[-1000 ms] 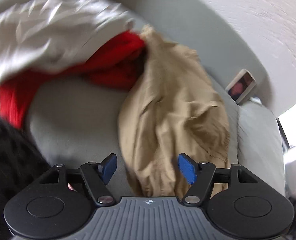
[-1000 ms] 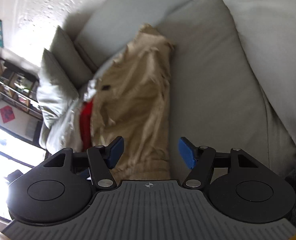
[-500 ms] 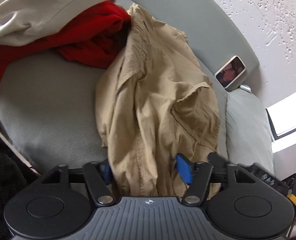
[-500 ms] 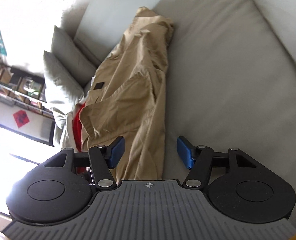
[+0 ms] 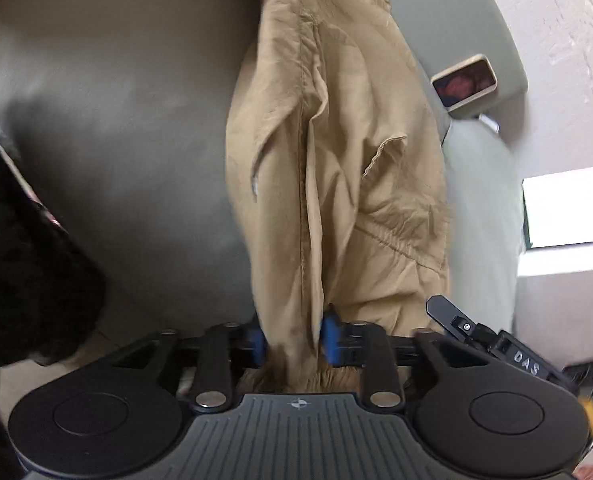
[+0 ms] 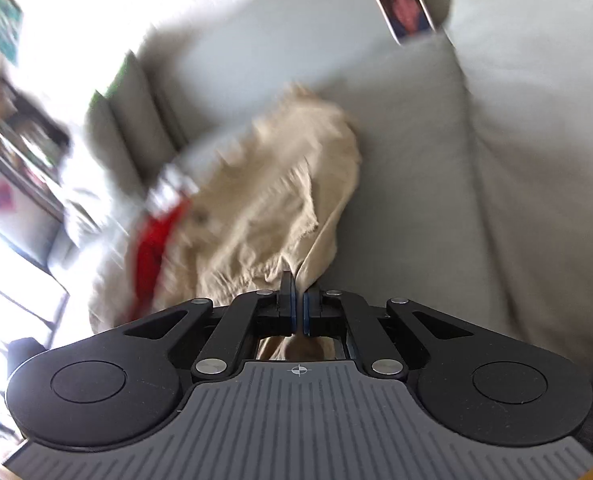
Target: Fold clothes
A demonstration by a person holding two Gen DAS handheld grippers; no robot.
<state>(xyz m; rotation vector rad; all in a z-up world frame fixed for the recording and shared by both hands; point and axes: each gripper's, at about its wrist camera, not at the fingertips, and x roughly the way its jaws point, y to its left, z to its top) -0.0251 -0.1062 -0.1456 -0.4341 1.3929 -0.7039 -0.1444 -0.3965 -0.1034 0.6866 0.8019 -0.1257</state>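
Left wrist view shows me my left gripper (image 5: pixel 291 339) just closed on khaki trousers (image 5: pixel 336 168) beside my right gripper (image 5: pixel 456 320), whose own blurred view shows narrow jaws pinching cloth.

We see the trousers (image 5: pixel 336 184) lying lengthwise on the sofa (image 5: pixel 128 120), their near end between our left gripper's (image 5: pixel 292 340) pads. Behind them a heap of clothes (image 6: pixel 148 248) sits by the cushions (image 6: pixel 128 120). A phone (image 5: pixel 464 80) rests on the sofa back.
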